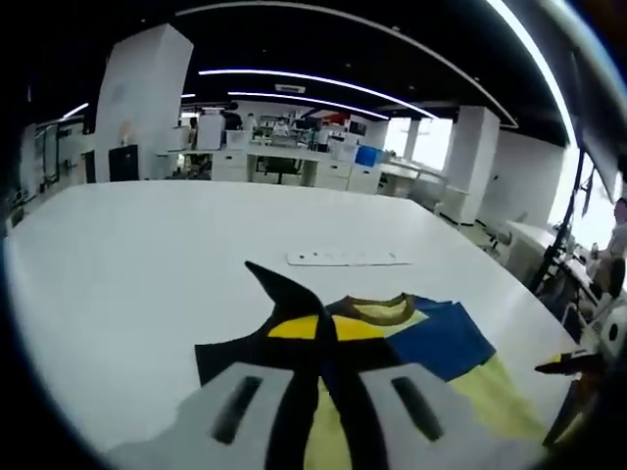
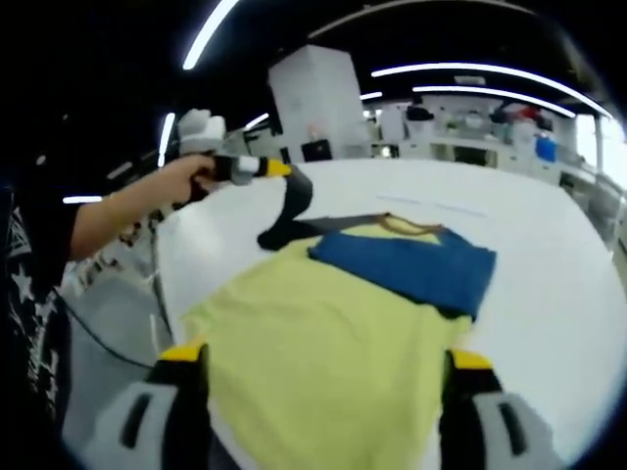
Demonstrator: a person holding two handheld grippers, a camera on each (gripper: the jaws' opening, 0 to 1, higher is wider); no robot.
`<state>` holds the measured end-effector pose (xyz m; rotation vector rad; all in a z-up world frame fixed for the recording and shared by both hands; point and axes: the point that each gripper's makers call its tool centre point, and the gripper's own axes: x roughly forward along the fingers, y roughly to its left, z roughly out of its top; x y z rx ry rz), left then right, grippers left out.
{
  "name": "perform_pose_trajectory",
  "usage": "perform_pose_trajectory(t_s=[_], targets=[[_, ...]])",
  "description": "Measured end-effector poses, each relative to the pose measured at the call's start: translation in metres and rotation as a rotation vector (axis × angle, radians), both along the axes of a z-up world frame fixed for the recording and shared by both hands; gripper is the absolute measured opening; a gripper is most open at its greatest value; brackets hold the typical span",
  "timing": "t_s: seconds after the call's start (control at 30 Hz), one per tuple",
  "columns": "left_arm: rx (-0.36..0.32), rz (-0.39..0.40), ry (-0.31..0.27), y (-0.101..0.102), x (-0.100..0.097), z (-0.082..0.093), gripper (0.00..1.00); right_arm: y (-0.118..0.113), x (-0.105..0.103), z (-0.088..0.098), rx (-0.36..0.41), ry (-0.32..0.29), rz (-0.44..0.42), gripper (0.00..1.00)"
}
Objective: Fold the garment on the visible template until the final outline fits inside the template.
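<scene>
The garment lies on the white table (image 1: pixel 147 274): a yellow body (image 2: pixel 323 323), a blue sleeve (image 2: pixel 407 262) folded across the chest, and a black sleeve (image 2: pixel 284 220). My left gripper (image 1: pixel 323 348) is shut on the black sleeve (image 1: pixel 284 289), whose cloth rises to a point between the jaws. In the right gripper view the left gripper (image 2: pixel 286 184), held by a person's hand, lifts that sleeve above the garment's far left corner. My right gripper (image 2: pixel 325 357) stands open over the near hem, jaws wide apart with nothing between them. Its yellow-tipped jaw also shows in the left gripper view (image 1: pixel 573 367).
A white power strip (image 1: pixel 348 258) lies on the table beyond the collar. The person's bare forearm (image 2: pixel 118 211) and dark shirt stand at the table's left edge. Desks, pillars and office gear (image 1: pixel 294 157) lie far behind. Bare table surrounds the garment.
</scene>
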<state>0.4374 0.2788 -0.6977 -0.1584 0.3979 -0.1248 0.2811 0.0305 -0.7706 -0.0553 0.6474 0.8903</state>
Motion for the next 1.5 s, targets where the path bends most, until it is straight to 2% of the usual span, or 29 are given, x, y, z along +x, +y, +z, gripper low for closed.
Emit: perform_pose_trajectory(t_s=[0.47,0.73,1.5], targets=[[-0.024,-0.116,-0.012,-0.064,0.019,0.001,0.0,-0.006,-0.003,-0.003,-0.002,0.008,-0.006,0.99],[-0.034,-0.18,0.003,-0.103,0.024,-0.007,0.0,-0.01,-0.005,-0.007,-0.012,0.018,-0.015,0.99],[-0.051,-0.336,0.026,-0.183,0.031,-0.028,0.0,-0.025,-0.008,-0.016,-0.034,0.038,-0.062,0.99]])
